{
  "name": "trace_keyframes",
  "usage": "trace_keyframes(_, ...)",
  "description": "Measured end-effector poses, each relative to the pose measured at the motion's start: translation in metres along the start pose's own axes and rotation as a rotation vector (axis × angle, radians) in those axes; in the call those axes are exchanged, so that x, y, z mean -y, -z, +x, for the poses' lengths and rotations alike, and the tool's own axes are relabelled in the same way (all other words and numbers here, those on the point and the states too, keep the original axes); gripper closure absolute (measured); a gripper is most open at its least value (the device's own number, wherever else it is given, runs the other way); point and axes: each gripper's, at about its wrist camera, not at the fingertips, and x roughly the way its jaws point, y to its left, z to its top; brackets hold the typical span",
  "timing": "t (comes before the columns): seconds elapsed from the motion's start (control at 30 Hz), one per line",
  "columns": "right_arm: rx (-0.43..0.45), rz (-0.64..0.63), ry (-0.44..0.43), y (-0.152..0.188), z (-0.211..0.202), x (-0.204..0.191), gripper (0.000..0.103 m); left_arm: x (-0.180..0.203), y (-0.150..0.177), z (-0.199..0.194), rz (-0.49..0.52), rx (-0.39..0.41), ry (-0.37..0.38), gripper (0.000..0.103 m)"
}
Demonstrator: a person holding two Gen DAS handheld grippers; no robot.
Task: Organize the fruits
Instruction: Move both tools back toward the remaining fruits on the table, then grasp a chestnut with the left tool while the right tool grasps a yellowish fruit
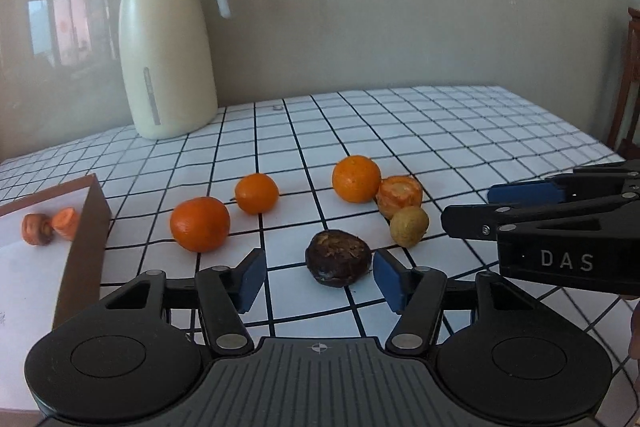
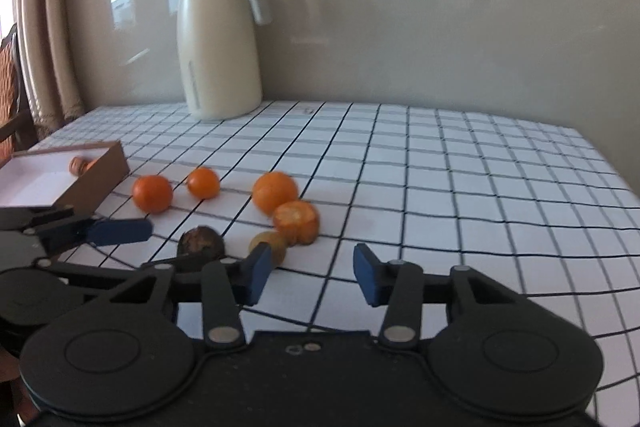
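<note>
Checkered surface [image 1: 320,155]: left gripper [image 1: 318,277] open around the dark fruit [image 1: 338,259], probably light and firm, grab its sides; right gripper [image 2: 306,273] open, empty.

A home dining spot: checked tablecloth [image 1: 400,131], thermos jug [image 1: 168,43], curtained window [image 2: 44,7].

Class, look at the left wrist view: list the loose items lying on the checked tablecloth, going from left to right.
Large round orange fruit → smaller round orange fruit → dark brown wrinkled fruit → small tan round fruit.
</note>
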Motion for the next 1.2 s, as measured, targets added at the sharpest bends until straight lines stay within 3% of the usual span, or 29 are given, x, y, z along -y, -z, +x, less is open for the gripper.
trace_keyframes(0.3,-0.033,0.031,-0.062,-0.008,0.019,-0.004,0.073,0.002,-0.005,0.017,-0.002,-0.033,0.035,0.043)
trace_keyframes(0.4,-0.042,0.063,-0.079,-0.011,0.025,-0.003,0.075,-0.001,-0.007,0.021,-0.008,-0.034,0.043,0.053)
trace_keyframes(0.43,-0.044,0.076,-0.089,-0.012,0.027,-0.002,0.076,-0.002,-0.008,0.022,-0.008,-0.032,0.046,0.063)
trace_keyframes(0.5,-0.059,0.094,-0.103,-0.013,0.03,-0.002,0.078,-0.004,-0.008,0.022,-0.002,-0.03,0.038,0.064)
trace_keyframes(0.53,-0.067,0.099,-0.105,-0.013,0.032,-0.002,0.087,-0.006,-0.008,0.022,-0.002,-0.03,0.037,0.064)
trace_keyframes(0.87,-0.059,0.033,-0.029,-0.012,0.025,-0.009,0.087,-0.025,-0.006,0.016,-0.048,-0.033,0.027,0.064)
trace_keyframes(1.2,0.026,0.008,0.01,-0.016,-0.012,-0.022,0.087,-0.03,-0.01,-0.028,-0.048,0.053,0.005,0.064)
